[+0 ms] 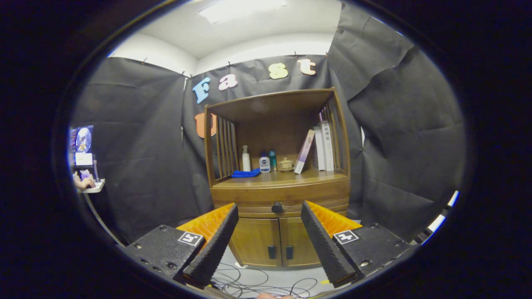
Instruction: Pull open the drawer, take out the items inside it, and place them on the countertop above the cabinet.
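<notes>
The drawer is shut, so whatever's inside is hidden. Open fingers cover its ends. Little pot on the countertop is too small to make out.

Along the back of the shelf stand a white pump bottle, a small white-and-blue bottle and a slim teal bottle, close together. Just beside them sits a small tan lidded pot, perhaps ceramic. A folded blue cloth lies flat in front of the pump bottle. To the right, one book leans tilted against several upright books. Black cables lie looped on the pale floor.
</notes>
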Available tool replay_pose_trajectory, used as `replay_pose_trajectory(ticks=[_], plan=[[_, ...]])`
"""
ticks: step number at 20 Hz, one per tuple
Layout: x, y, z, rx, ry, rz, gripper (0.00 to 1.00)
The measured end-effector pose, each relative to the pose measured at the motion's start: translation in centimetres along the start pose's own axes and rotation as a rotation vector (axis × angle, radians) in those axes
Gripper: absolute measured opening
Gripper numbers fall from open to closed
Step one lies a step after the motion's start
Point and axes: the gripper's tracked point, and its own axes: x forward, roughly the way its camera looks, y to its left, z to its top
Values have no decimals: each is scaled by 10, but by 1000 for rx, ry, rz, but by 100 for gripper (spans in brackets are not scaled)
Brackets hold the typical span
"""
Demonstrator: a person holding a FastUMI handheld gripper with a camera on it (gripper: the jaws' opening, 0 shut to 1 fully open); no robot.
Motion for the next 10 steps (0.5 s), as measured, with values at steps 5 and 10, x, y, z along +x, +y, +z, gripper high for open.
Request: replay_pose_trajectory(ticks=[5,10], plan=[[19,-13,-3,4,5,-19,99],[46,-30,-9,62,21,-35,99]])
